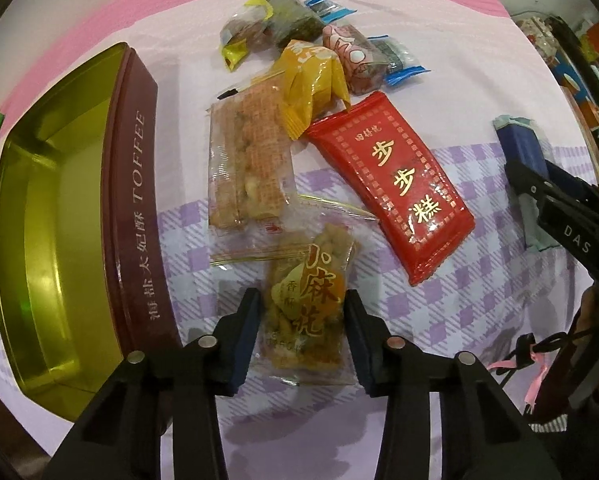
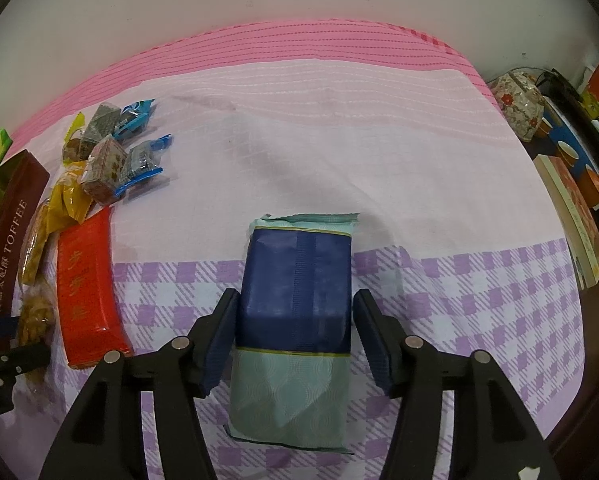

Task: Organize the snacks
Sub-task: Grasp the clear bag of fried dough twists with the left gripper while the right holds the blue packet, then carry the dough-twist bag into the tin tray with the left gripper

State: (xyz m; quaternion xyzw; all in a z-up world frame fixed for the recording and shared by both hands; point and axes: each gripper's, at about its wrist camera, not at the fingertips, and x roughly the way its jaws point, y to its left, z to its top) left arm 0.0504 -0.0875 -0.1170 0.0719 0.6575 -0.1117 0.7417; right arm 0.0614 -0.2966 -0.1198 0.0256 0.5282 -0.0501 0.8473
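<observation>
Where the left gripper point(image 1: 302, 340) points straight down, its fingers hide both long edges of the clear snack packet point(image 1: 305, 312), closed against it on the checked cloth point(image 1: 439, 320). Beside it, the gold tin point(image 1: 59, 220) is cut off at the left. Tilted steeply down, the right gripper point(image 2: 295, 340) straddles the blue packet point(image 2: 295, 300); its right finger stands clear, so it is not gripping.
</observation>
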